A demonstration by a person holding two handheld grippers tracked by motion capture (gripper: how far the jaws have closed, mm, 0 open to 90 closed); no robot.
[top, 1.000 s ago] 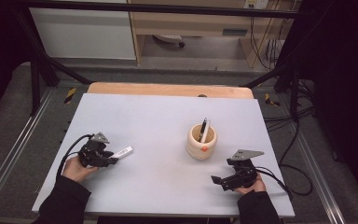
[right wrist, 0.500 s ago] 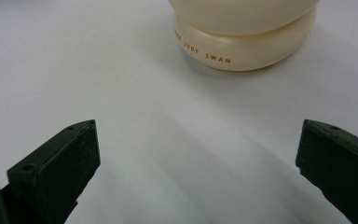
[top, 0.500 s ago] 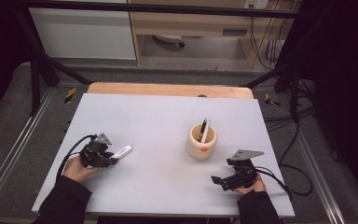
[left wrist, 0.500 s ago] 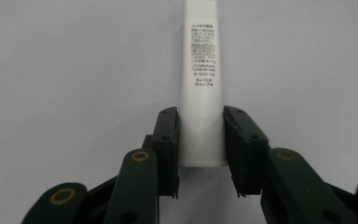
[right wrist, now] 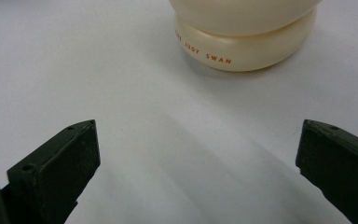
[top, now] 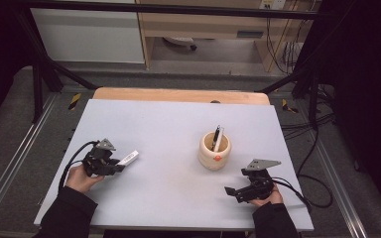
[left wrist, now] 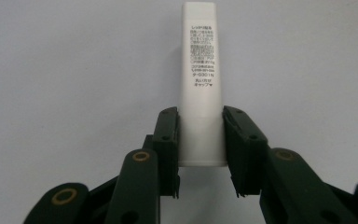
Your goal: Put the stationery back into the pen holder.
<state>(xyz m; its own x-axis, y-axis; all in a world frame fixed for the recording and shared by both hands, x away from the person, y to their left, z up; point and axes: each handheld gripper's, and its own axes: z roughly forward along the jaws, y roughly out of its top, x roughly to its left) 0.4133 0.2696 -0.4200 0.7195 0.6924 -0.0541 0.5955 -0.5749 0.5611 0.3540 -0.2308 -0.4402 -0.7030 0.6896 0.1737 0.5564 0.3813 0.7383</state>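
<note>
My left hand-held gripper [left wrist: 200,140] has just closed on a white tube [left wrist: 200,84] with tiny print. My right hand-held gripper [right wrist: 198,158] gapes wide. Ahead, a cream cup [right wrist: 247,32] on the tabletop [top: 168,124] says "SWAN"

Matt white plastic stick [left wrist: 201,84]; glossy cream cup [right wrist: 247,32]; smooth table [top: 168,129].

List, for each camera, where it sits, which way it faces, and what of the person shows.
High view: above the near edge, facing forward and down on the table; forearms, hands, both grippers.
Left gripper view: on the left gripper, along jaws closed on the white tube.
Right gripper view: on the right gripper, jaws open, toward the cream cup.
Shared: tube, cup.
</note>
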